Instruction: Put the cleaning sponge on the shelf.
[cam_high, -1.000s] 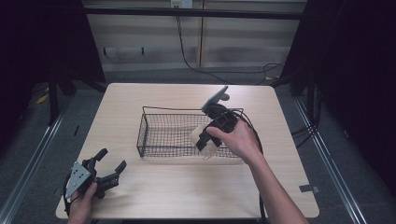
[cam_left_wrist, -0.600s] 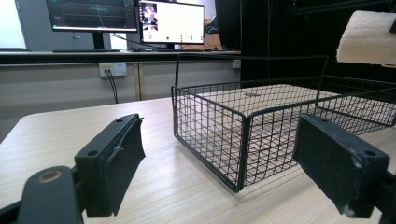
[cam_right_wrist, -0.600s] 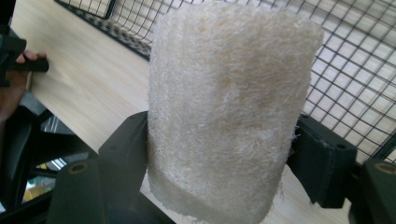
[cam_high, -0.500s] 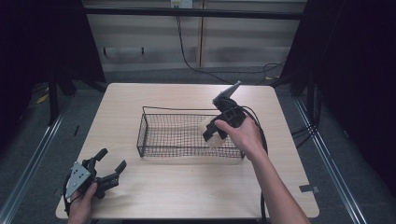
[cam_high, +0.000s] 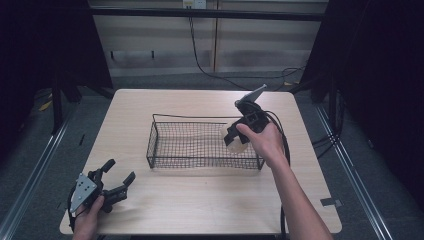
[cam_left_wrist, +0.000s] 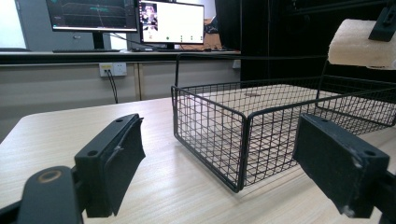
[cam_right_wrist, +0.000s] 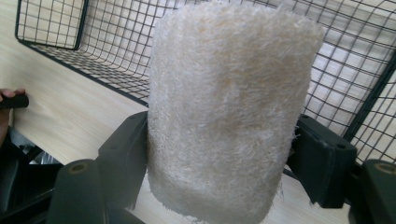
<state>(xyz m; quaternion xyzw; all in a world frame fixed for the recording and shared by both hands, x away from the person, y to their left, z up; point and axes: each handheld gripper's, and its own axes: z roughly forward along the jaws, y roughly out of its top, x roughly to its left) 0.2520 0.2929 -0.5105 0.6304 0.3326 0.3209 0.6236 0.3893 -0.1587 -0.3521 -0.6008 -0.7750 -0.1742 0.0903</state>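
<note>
Since the earlier frame, the right gripper (cam_high: 234, 141) has been tipped lower over the wire basket (cam_high: 165, 145) in the high view, presumably for release. From the left gripper view, wide empty jaws are seen. From the right gripper view, the loofah roll (cam_right_wrist: 229, 112) is clamped; no writing is legible.

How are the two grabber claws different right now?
The left gripper is open and holds nothing; the right gripper is shut on a fuzzy cream roll. The left gripper sits low at the near left corner of the table; the right gripper is held up over the right end of the wire basket. Both have black jaws, and a hand holds each.
</note>
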